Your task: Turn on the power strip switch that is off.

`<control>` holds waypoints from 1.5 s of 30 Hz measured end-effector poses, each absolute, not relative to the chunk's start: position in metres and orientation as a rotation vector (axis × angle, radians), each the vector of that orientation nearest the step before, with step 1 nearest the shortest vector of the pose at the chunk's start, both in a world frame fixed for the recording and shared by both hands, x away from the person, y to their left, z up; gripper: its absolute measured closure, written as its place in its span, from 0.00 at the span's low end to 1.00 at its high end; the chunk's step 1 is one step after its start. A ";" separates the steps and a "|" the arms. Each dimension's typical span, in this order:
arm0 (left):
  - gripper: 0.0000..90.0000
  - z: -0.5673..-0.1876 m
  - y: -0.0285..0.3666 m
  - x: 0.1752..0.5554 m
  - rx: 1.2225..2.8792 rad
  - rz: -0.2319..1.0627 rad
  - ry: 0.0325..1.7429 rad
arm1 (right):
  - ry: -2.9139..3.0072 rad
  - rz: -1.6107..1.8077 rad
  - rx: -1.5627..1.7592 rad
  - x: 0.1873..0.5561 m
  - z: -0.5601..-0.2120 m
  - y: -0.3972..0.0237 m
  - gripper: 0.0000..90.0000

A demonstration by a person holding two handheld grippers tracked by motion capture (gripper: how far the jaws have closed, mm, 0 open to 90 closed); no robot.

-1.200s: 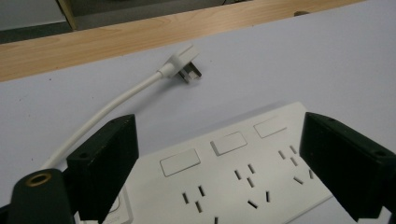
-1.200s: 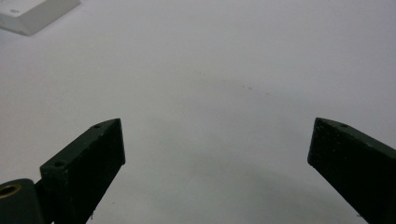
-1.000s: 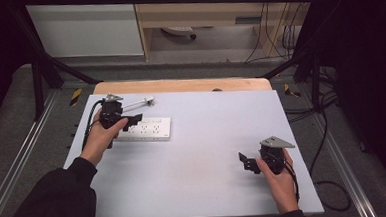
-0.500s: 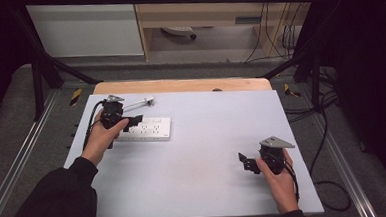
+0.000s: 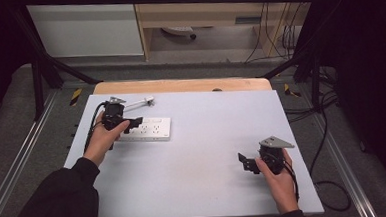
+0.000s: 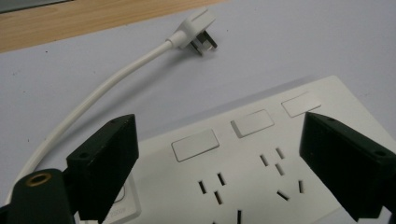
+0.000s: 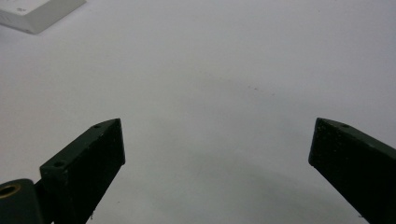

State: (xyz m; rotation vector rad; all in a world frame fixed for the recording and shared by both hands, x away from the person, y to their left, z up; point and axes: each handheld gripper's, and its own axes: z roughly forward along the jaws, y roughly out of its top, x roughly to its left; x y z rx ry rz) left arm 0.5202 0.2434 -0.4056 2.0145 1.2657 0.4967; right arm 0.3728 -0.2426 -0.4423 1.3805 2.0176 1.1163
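Approach step, by the look of it: left gripper (image 5: 131, 123) poised over the near-left end of the flat white plastic power strip (image 5: 149, 129), jaws spread wide and empty, straddling the strip's face in the left gripper view without clear contact. Strip lying flat at the counter's far-left part, sockets up, three blank rectangular switches (image 6: 195, 144) along its far edge. Short white round cable (image 6: 88, 102) curving away from the strip's left end to a white angled plug (image 6: 198, 29), prongs exposed, resting unplugged near the far edge of the counter.

Right gripper (image 5: 247, 162) parked low at the near-right, well apart from the strip, jaws released, nothing between them.

Next move likely: lower and close on the strip's body, or shift to the cable; needs square alignment across the strip's width.

Pale grey matte counter (image 5: 212, 137), wooden strip along the far edge. Dark room, black frame rails, grey floor, white cabinet and tangled cables behind.
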 end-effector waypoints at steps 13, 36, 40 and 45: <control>0.29 -0.414 0.238 0.520 2.062 0.498 1.280 | 2.022 1.115 1.382 0.373 -0.442 -0.242 0.05; 0.67 -0.415 0.239 0.520 2.047 0.524 1.246 | 2.026 1.112 1.368 0.373 -0.442 -0.242 0.04; 0.74 -0.415 0.238 0.521 2.028 0.515 1.230 | 2.028 1.113 1.366 0.373 -0.442 -0.242 0.04; 0.83 -0.417 0.235 0.523 2.014 0.502 1.204 | 2.027 1.115 1.376 0.372 -0.442 -0.241 0.04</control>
